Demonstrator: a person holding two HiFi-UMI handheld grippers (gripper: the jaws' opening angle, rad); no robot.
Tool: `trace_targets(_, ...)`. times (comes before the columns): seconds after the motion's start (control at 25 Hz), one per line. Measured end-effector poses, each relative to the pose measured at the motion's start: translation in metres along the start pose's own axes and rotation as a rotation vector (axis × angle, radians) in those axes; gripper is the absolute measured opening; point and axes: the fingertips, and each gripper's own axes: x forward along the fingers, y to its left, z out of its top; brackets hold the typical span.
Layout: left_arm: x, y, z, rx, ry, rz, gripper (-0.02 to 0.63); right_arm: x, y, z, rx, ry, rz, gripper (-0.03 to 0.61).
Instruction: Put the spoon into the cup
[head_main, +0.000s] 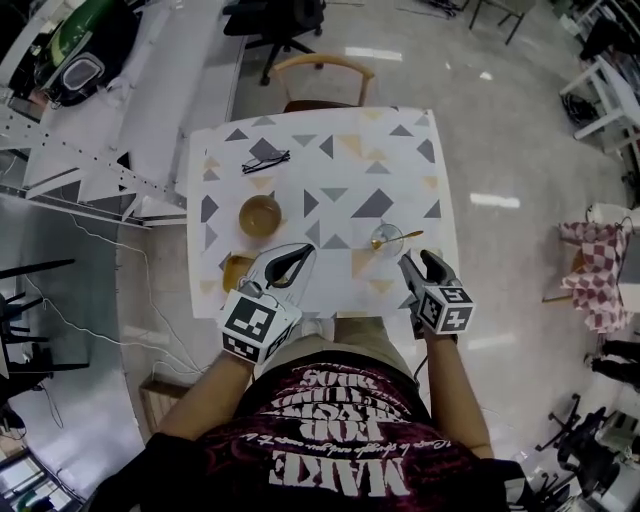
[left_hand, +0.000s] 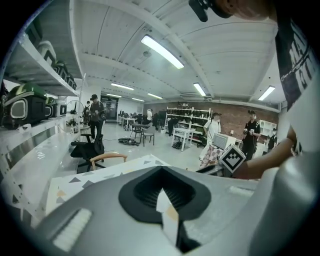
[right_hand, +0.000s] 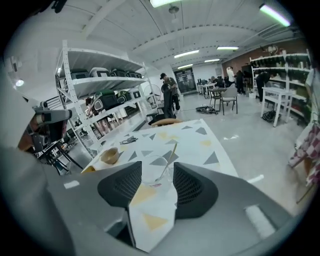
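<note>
- While the spoon (head_main: 408, 236) rests in the glass cup (head_main: 386, 241) on the triangle-patterned table (head_main: 340, 140), the right gripper (head_main: 417, 258) stands wide, empty.
- Left gripper (head_main: 300, 252) closed, empty; glossy floor (head_main: 500, 150) around.

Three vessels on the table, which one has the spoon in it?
The clear cup ahead of the right gripper: the gold spoon leans out of it. The brown bowl and yellow dish show none.

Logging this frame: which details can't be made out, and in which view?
- Head view: yellow object at the table's near edge, mostly covered by the left gripper; unidentifiable.
- Head view: dark item near the far-left corner, too small to name.
- Left gripper view: cup and spoon hidden behind the gripper's own body.
</note>
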Motion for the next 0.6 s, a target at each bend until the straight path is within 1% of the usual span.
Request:
trace_targets(0.12, -0.010, -0.004, 0.007, 0.003, -0.028, -0.018, 0.000, -0.023, 0.014, 0.016, -0.019, -0.097, -0.019, 0.199)
trace_targets(0.2, -0.016, -0.007, 0.012, 0.007, -0.040, -0.030, 0.000, -0.037, 0.024, 0.023, -0.043, -0.143, -0.027, 0.170)
trace_targets(0.36, -0.030, -0.010, 0.024, 0.022, -0.080, -0.044, 0.000, -0.063, 0.042, 0.030, -0.098, -0.186, -0.045, 0.102)
trace_targets(0.44, -0.038, -0.011, 0.030, 0.028, -0.102, -0.049, 0.000, -0.077, 0.050, 0.034, -0.119, -0.211, -0.059, 0.042)
trace_targets(0.48, -0.042, -0.012, 0.033, 0.029, -0.113, -0.050, 0.000, -0.084, 0.054, 0.037, -0.128, -0.226, -0.065, 0.026)
trace_targets(0.6, -0.053, -0.012, 0.038, 0.026, -0.139, -0.051, 0.000, -0.107, 0.064, 0.047, -0.150, -0.276, -0.078, 0.026)
